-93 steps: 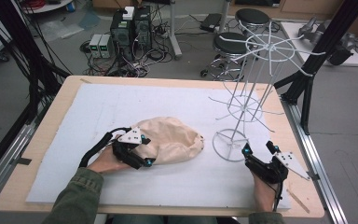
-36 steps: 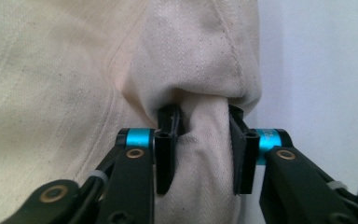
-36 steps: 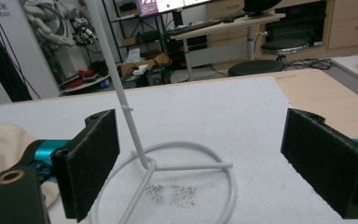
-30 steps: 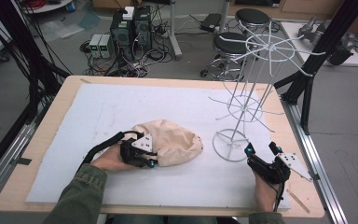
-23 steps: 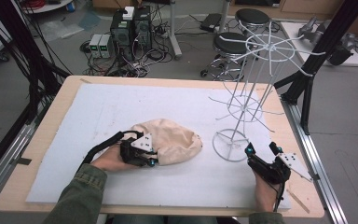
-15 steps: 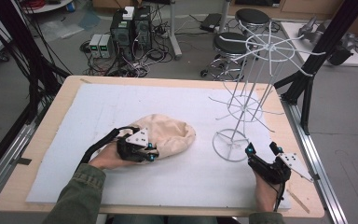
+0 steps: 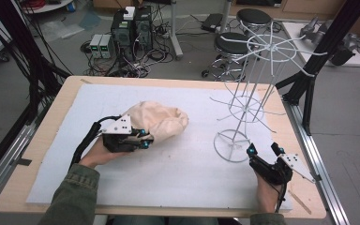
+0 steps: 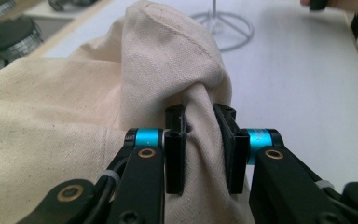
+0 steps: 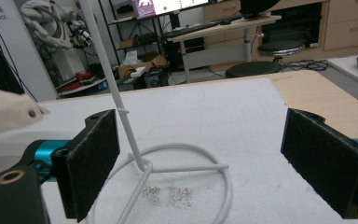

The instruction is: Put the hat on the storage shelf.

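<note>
Cream cloth cap and white wire stand on a padded table — one gripper engaged, one waiting.

Left gripper [image 7: 144,140], left of centre in the high view, has its jaws pinched on a gathered fold of the cloth cap [image 7: 157,119] — apparently a purchase for lifting it off the white mat [image 7: 178,173]. Cap: soft, unlined-looking cream cotton, stitched seams, slumped and creased, a small eyelet visible. Right gripper [image 7: 264,149], lower right, jaws spread wide and holding nothing, sits just beside the ring base of the wire stand [image 7: 243,110], probably ready to steady it.
</note>
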